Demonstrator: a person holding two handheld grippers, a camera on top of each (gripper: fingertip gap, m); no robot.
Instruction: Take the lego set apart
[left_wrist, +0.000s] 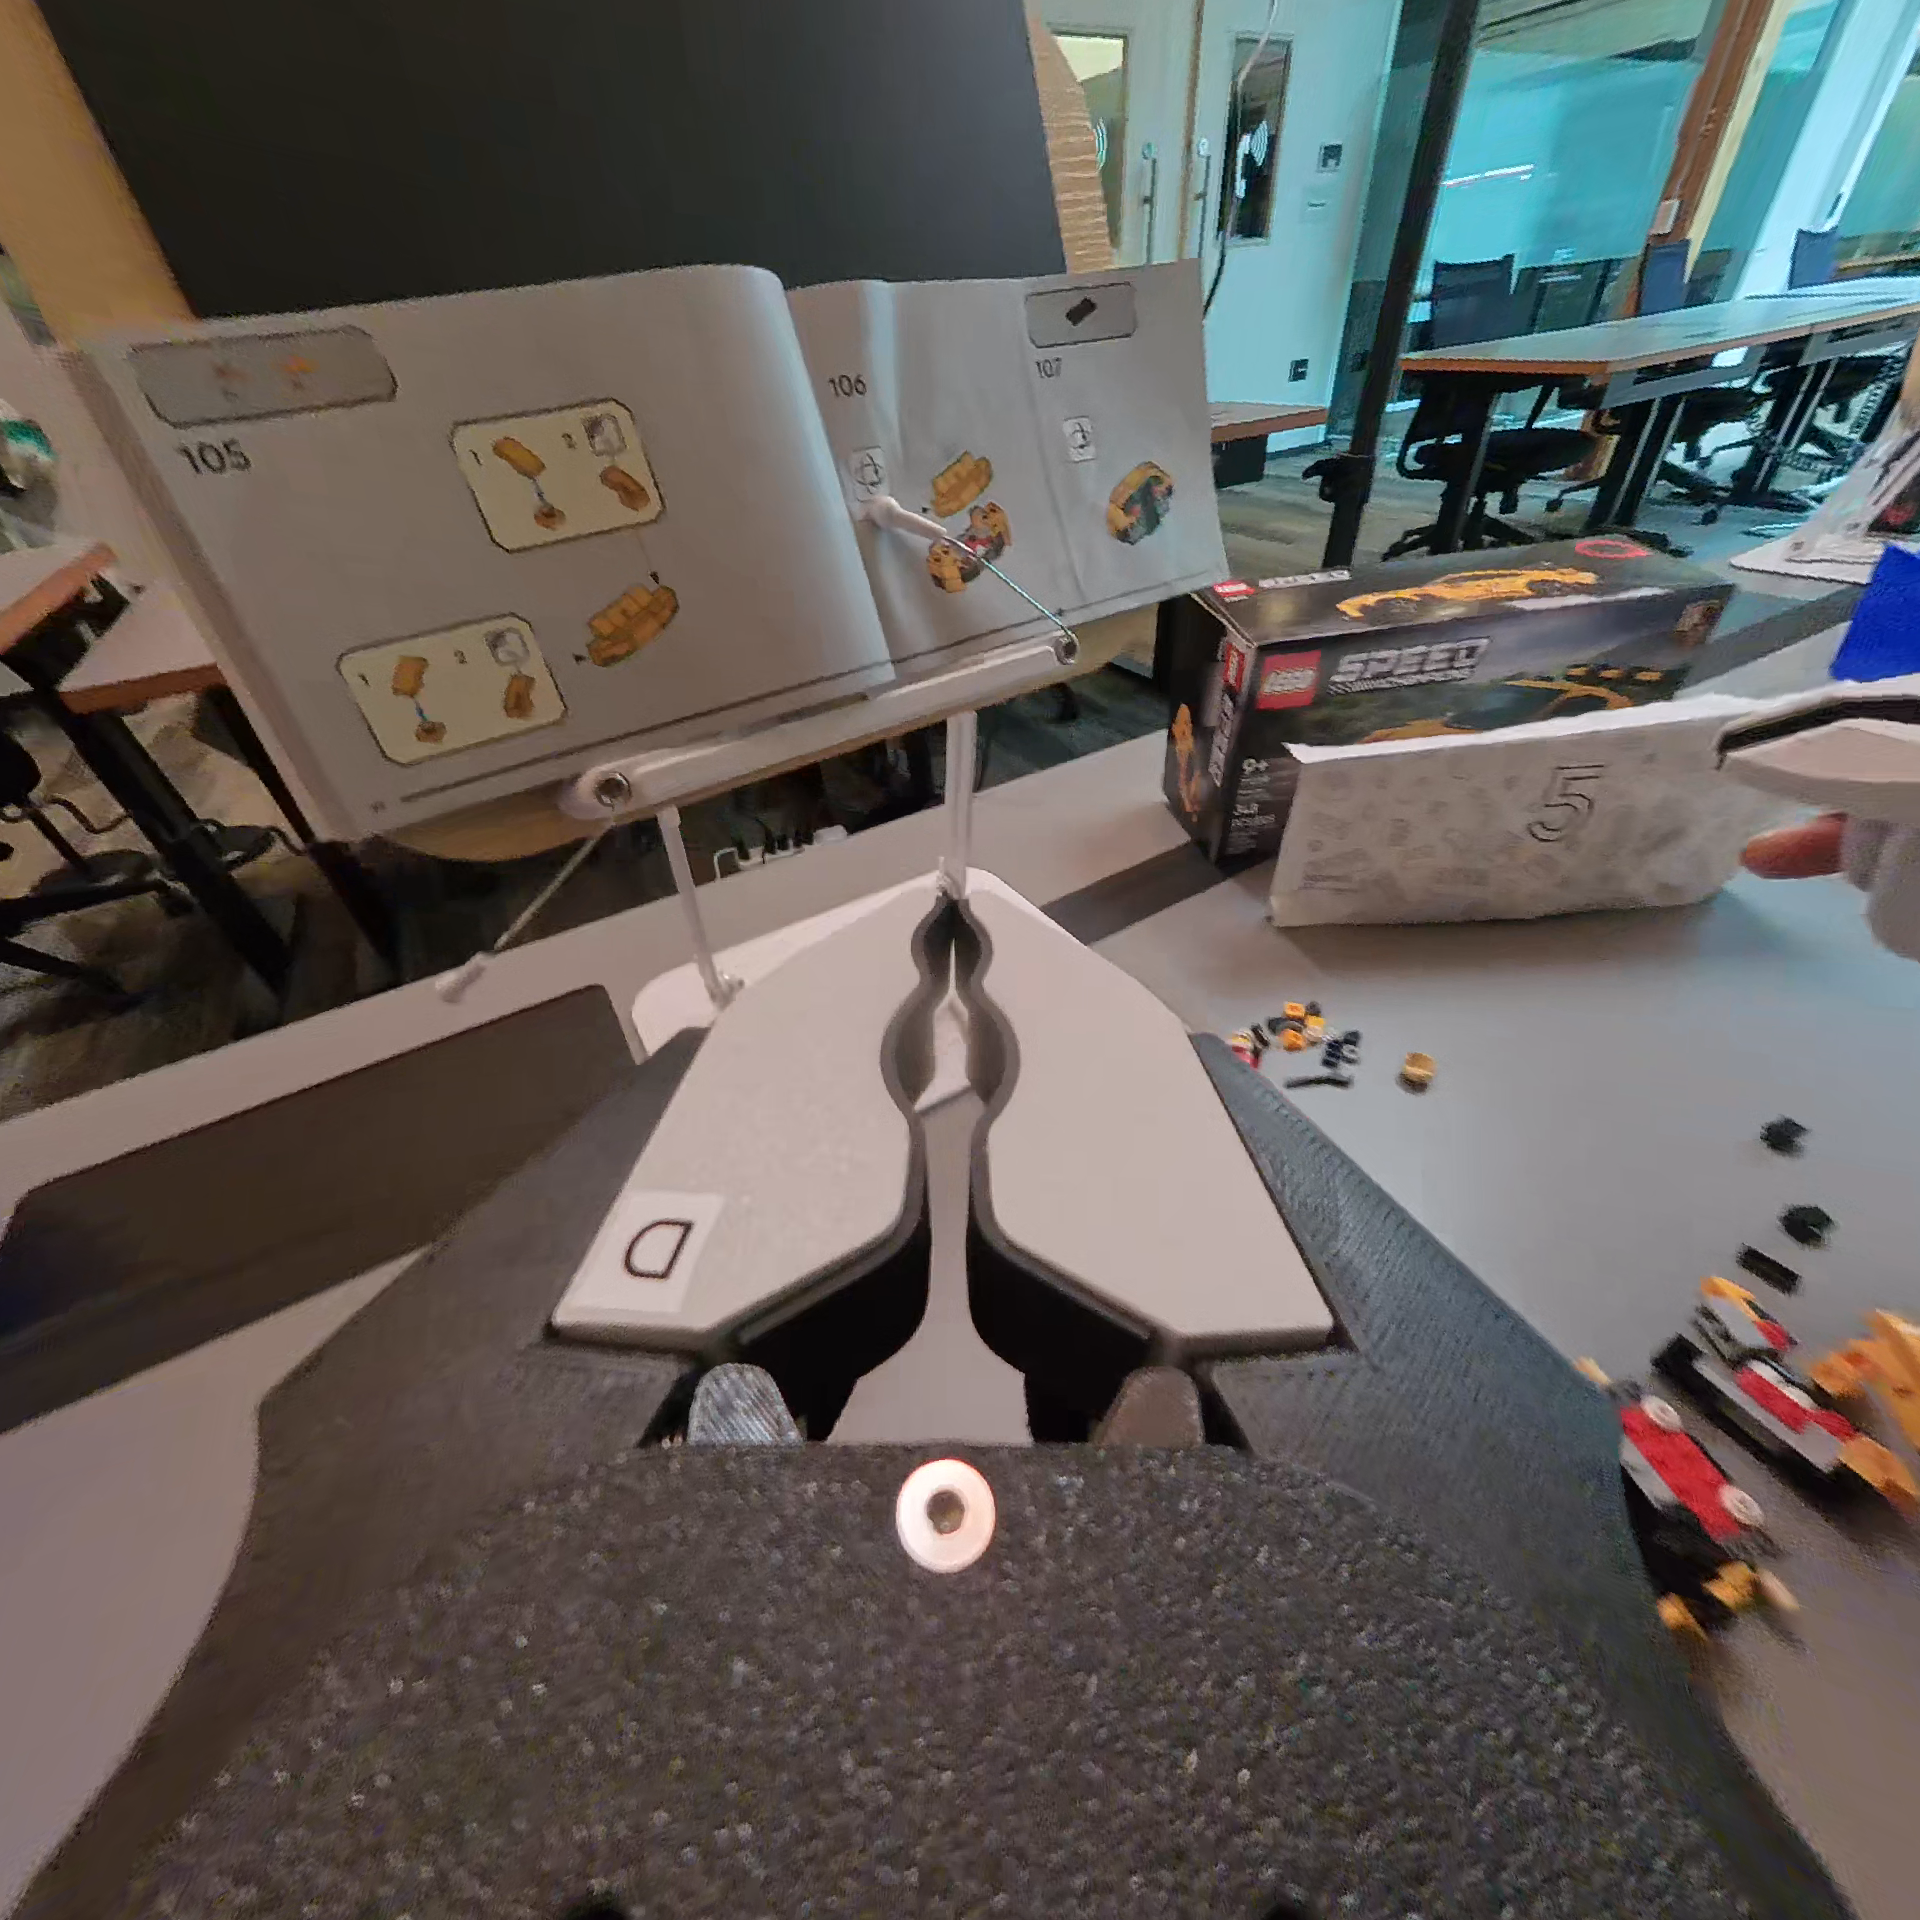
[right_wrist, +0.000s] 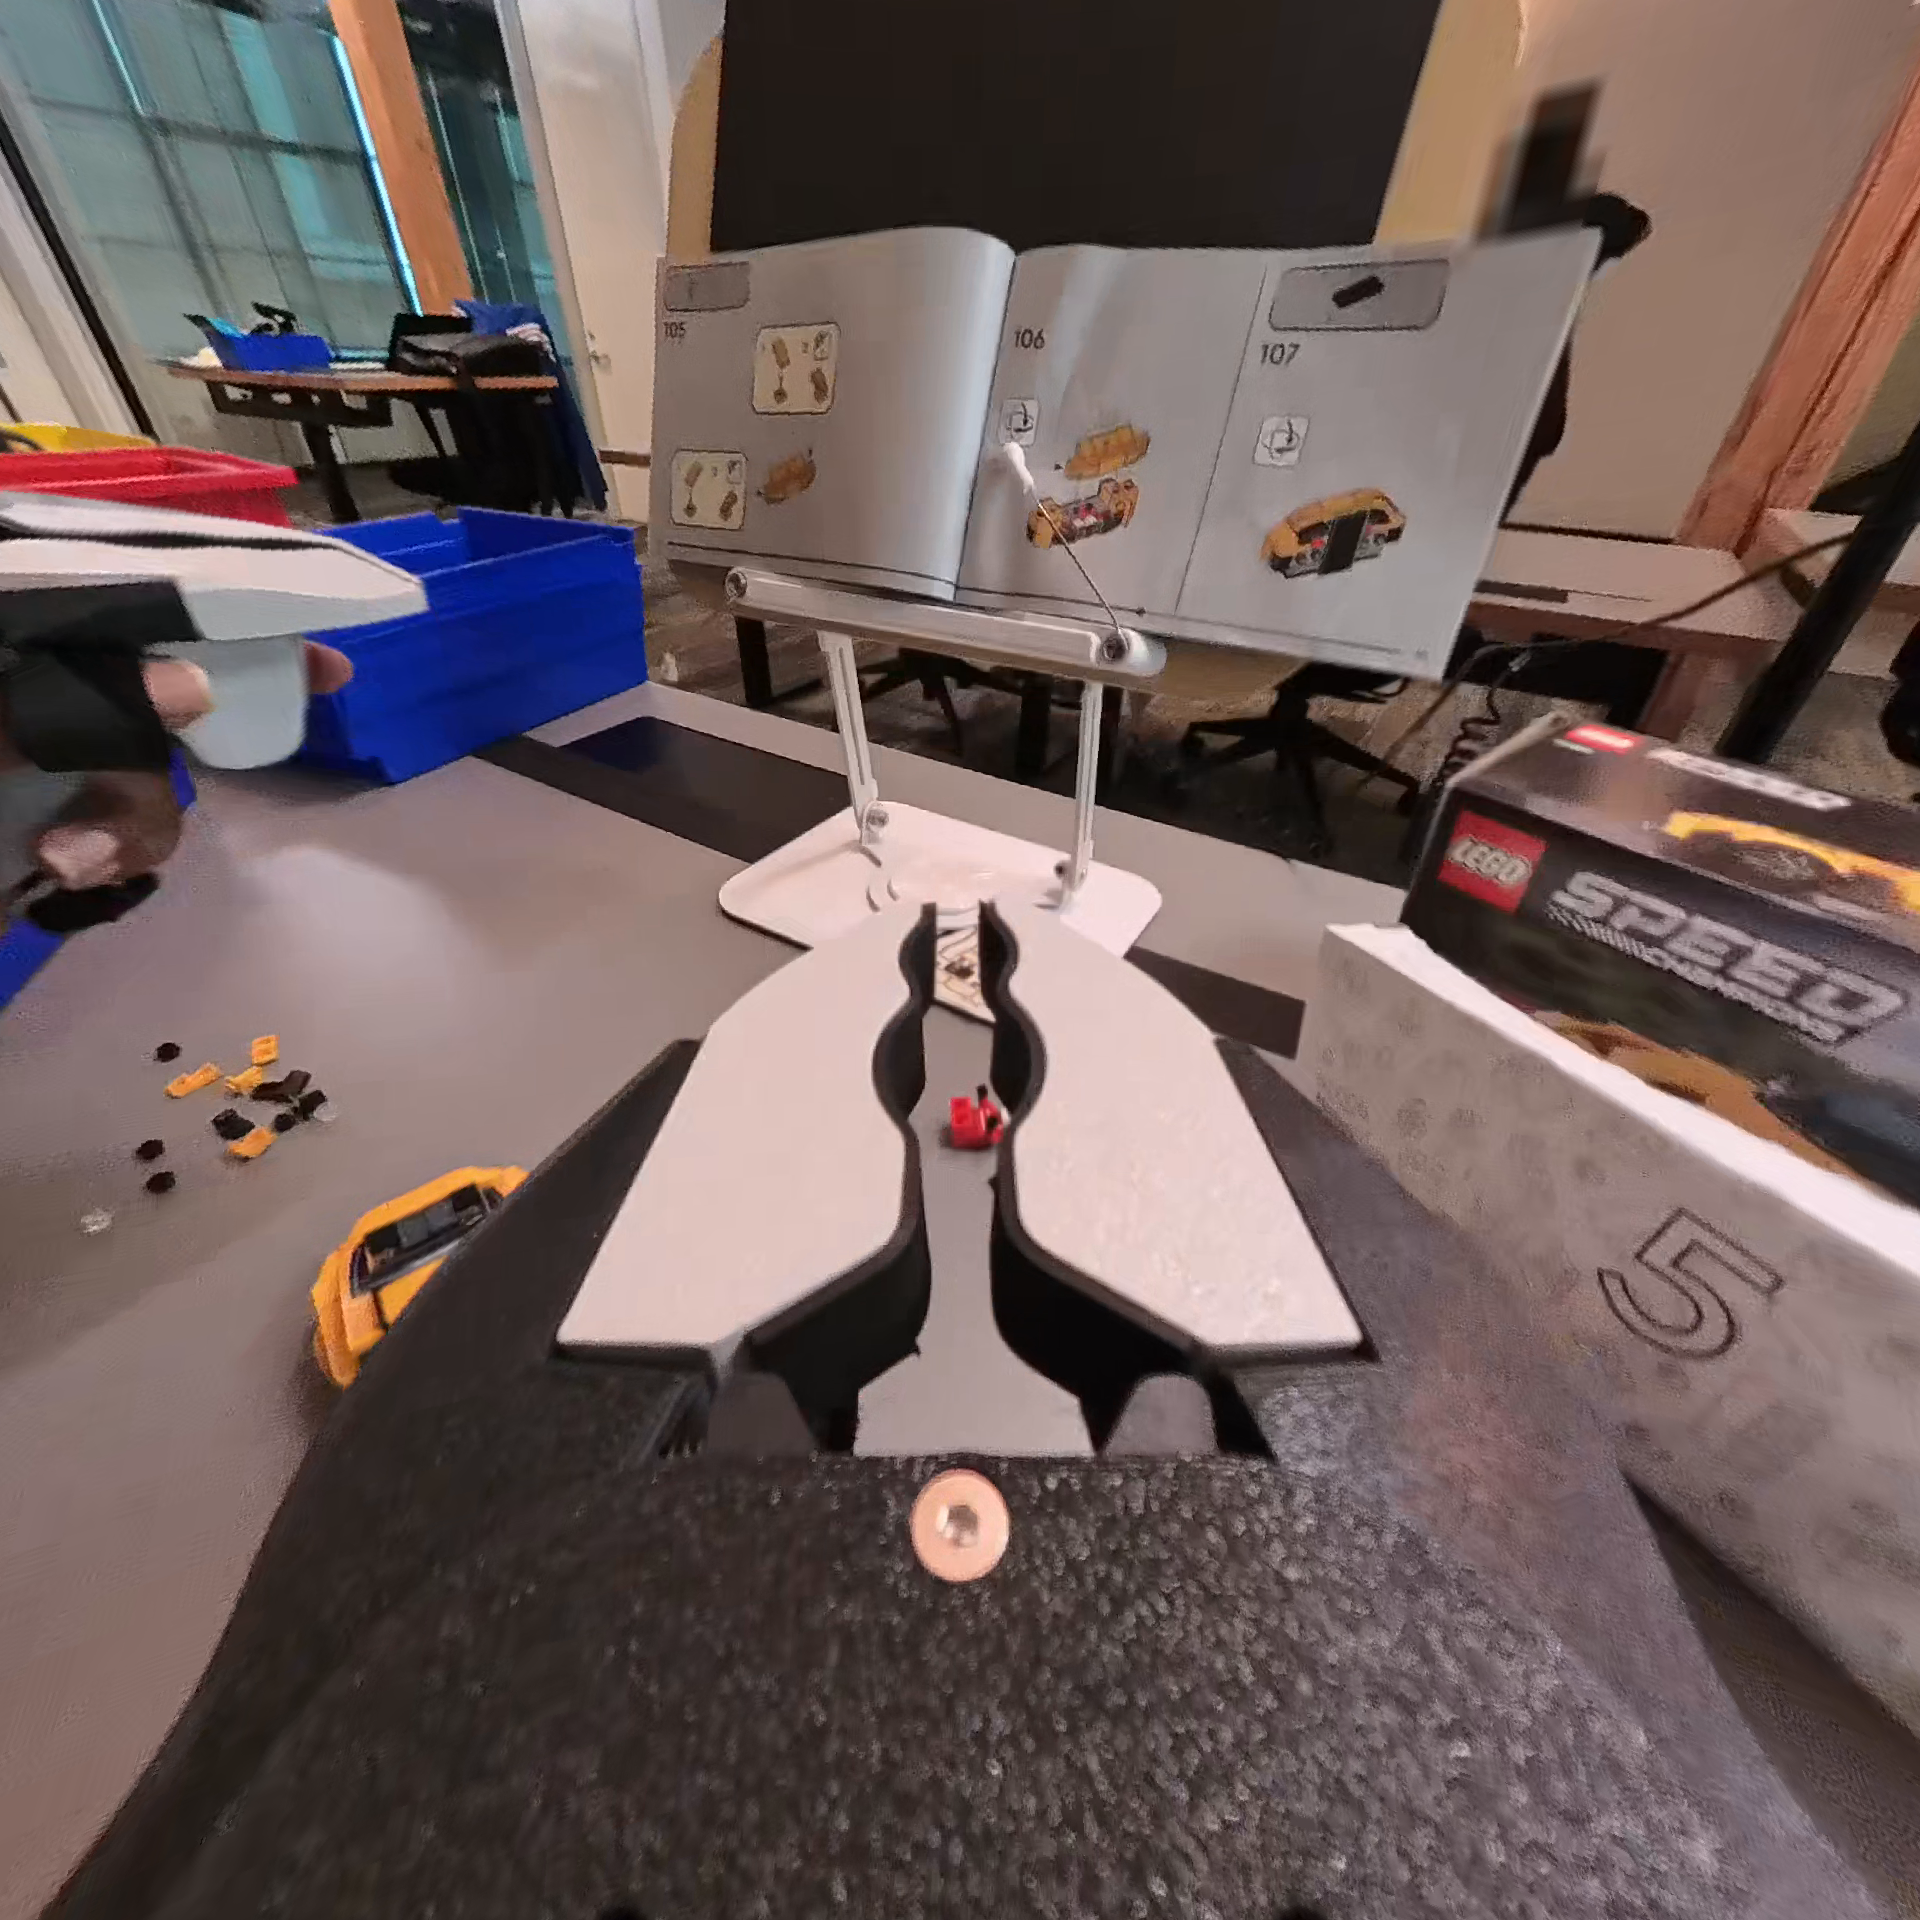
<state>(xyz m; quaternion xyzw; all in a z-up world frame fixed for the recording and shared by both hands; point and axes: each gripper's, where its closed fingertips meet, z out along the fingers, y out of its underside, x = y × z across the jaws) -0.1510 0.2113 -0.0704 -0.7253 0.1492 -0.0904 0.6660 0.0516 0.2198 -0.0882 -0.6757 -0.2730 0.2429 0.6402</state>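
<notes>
The yellow car body (right_wrist: 416, 1262) is seen on the grey surface (right_wrist: 416, 935) just left of the right tongs (right_wrist: 961, 920) (slightly parted, empty), which are judged nearer than the left tongs (left_wrist: 948, 914) (pressed together, empty).

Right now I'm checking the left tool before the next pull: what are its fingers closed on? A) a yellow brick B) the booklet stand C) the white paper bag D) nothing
D: in the left wrist view the left gripper has its tips together, and only grey table shows through the gap.
</notes>
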